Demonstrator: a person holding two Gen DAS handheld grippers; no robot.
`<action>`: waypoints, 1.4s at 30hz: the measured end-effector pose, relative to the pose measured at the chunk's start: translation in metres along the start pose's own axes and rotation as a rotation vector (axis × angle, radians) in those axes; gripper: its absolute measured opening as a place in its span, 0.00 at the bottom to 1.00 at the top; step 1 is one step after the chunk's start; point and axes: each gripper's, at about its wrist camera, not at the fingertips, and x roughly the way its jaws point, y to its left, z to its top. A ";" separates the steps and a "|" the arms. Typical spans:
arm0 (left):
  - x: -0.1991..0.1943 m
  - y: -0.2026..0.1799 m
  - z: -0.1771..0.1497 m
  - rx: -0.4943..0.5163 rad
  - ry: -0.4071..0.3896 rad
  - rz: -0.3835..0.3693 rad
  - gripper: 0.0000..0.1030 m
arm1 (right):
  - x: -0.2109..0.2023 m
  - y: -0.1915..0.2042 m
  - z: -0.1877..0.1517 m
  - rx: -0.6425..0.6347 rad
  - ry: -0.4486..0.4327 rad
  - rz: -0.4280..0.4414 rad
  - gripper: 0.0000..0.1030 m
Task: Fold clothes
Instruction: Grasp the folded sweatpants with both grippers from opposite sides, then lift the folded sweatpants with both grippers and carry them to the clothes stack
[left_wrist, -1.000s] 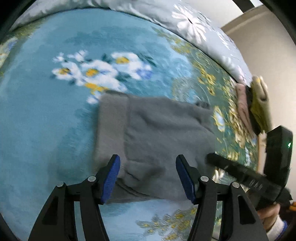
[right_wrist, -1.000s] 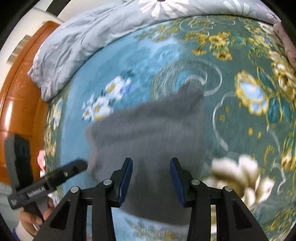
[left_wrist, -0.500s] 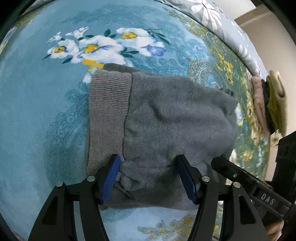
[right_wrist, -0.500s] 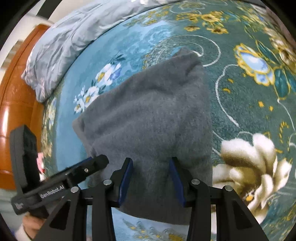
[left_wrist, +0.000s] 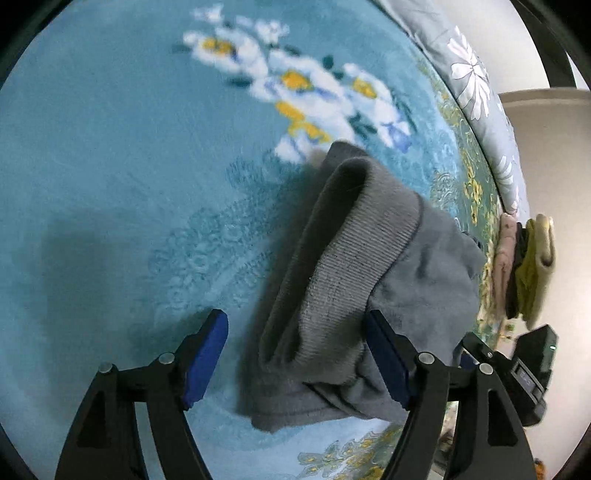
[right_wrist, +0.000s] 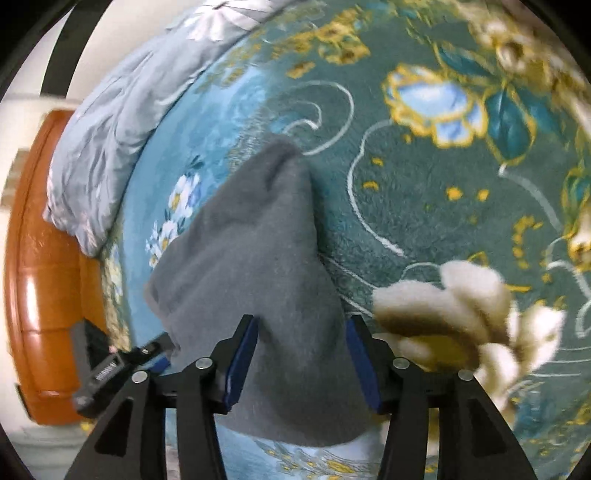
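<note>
A folded grey fleece garment (left_wrist: 369, 280) with a ribbed hem lies on the teal floral blanket (left_wrist: 110, 184). My left gripper (left_wrist: 295, 358) is open, its blue pads on either side of the garment's near ribbed edge, which looks bunched up. In the right wrist view the same garment (right_wrist: 255, 251) fills the middle; my right gripper (right_wrist: 301, 363) is open with its pads astride the near edge. The left gripper also shows in the right wrist view (right_wrist: 122, 365) at the garment's left side.
A stack of folded clothes (left_wrist: 524, 266) sits at the blanket's far right edge. A grey floral duvet (right_wrist: 122, 122) is heaped at the back, beside an orange wooden headboard (right_wrist: 40, 258). The right gripper's body (left_wrist: 517, 373) shows at the lower right.
Both grippers have come closer to the garment. The left view has swung left, and the ribbed hem now stands bunched up between its pads instead of lying flat.
</note>
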 end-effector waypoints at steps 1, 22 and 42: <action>0.001 0.002 0.003 -0.009 0.001 -0.015 0.75 | 0.005 -0.004 0.002 0.020 0.008 0.018 0.54; 0.008 0.014 0.003 -0.131 0.037 -0.137 0.36 | 0.023 -0.026 0.003 0.187 0.053 0.117 0.51; -0.095 -0.062 -0.052 -0.001 -0.003 -0.250 0.22 | -0.141 0.065 -0.037 0.016 -0.052 0.060 0.27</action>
